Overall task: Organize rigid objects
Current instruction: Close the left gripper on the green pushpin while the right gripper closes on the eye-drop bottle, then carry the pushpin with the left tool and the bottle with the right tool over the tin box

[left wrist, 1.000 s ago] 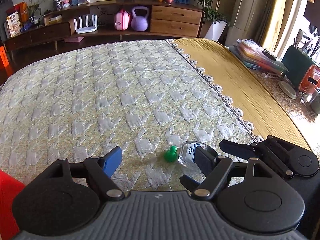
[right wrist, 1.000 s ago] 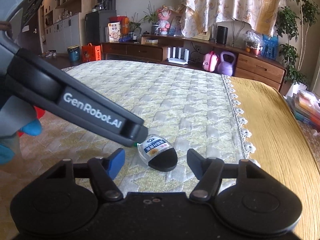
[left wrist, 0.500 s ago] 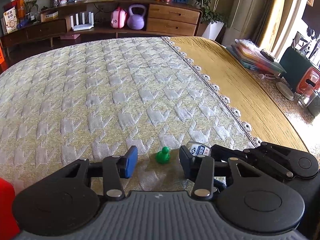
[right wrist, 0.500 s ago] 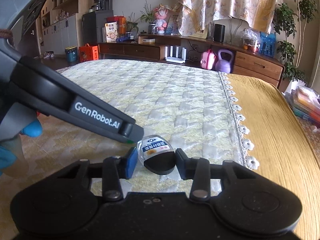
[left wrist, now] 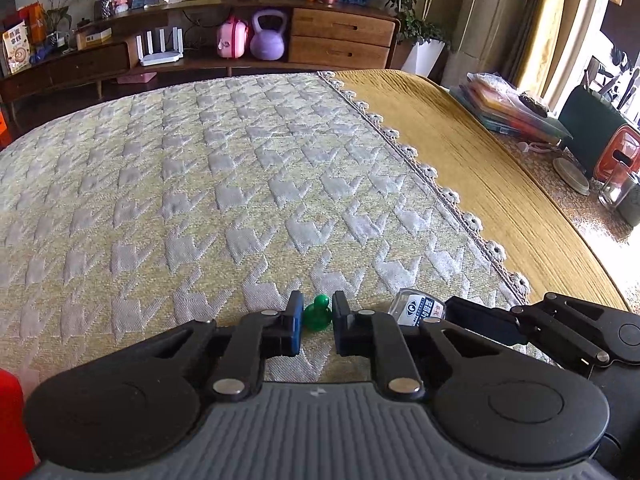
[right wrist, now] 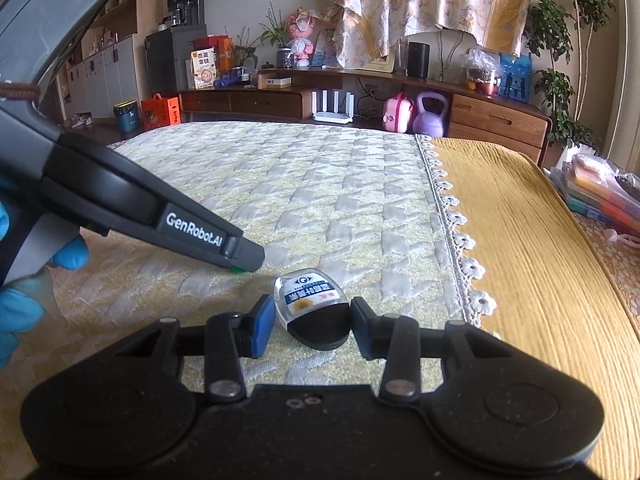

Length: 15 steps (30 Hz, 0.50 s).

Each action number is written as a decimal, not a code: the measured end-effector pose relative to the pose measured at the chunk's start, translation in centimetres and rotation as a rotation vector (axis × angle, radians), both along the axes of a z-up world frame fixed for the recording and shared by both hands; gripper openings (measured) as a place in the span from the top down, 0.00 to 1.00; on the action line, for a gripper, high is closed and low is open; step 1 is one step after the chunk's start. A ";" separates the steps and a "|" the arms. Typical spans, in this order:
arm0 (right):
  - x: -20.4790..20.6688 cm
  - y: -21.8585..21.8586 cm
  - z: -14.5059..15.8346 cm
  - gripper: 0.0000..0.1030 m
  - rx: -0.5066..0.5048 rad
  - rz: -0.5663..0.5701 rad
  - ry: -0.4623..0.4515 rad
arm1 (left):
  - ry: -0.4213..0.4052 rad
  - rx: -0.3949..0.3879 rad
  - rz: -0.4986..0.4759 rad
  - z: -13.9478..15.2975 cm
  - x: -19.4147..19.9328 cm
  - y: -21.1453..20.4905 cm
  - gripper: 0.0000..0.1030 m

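A small green pawn-shaped piece [left wrist: 319, 317] stands on the patterned quilt [left wrist: 240, 184] close to me. My left gripper [left wrist: 316, 306] is shut on it, a pad pressing each side. In the right wrist view the left gripper [right wrist: 244, 258] comes in from the left, with only a green sliver showing under its tip. Just right of the pawn lies a small clear bottle [right wrist: 310, 300] with a black cap and a blue label. My right gripper [right wrist: 310, 322] is shut on it at the cap end. In the left wrist view the bottle [left wrist: 418, 307] pokes out past the right gripper's fingers.
A lace trim [left wrist: 448, 196] divides the quilt from a mustard cloth [left wrist: 500, 184] on the right. Stacked folders [left wrist: 516, 108] and containers sit beyond that cloth. A red object [left wrist: 10, 412] is at the near left. A blue-gloved hand [right wrist: 24, 280] holds the left gripper.
Both grippers went from wide open to shut: the left closed onto the green pawn, the right closed onto the small bottle. Neither hand shifted much.
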State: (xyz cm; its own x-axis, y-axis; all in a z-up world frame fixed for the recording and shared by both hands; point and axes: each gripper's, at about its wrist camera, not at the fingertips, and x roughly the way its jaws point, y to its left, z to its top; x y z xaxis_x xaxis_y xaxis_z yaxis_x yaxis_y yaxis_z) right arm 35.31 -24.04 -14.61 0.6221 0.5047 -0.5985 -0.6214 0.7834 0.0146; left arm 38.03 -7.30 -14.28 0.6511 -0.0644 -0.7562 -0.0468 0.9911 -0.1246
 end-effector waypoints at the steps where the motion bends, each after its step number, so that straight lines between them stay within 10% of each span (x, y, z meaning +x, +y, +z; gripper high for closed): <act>1: -0.1 0.0 0.0 0.61 0.002 -0.004 0.003 | -0.003 0.001 0.000 0.1 -0.1 0.0 0.86; 15: -4.3 -0.4 2.7 0.61 0.015 -0.038 0.030 | 0.022 -0.012 0.001 2.9 -4.5 1.0 0.86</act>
State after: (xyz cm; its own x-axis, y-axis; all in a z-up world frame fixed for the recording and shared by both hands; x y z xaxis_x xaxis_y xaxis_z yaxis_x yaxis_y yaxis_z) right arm 31.03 -24.41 -11.90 0.6227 0.4900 -0.6100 -0.5901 0.8061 0.0450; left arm 33.53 -6.25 -11.39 0.6347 -0.0730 -0.7693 -0.0503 0.9895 -0.1354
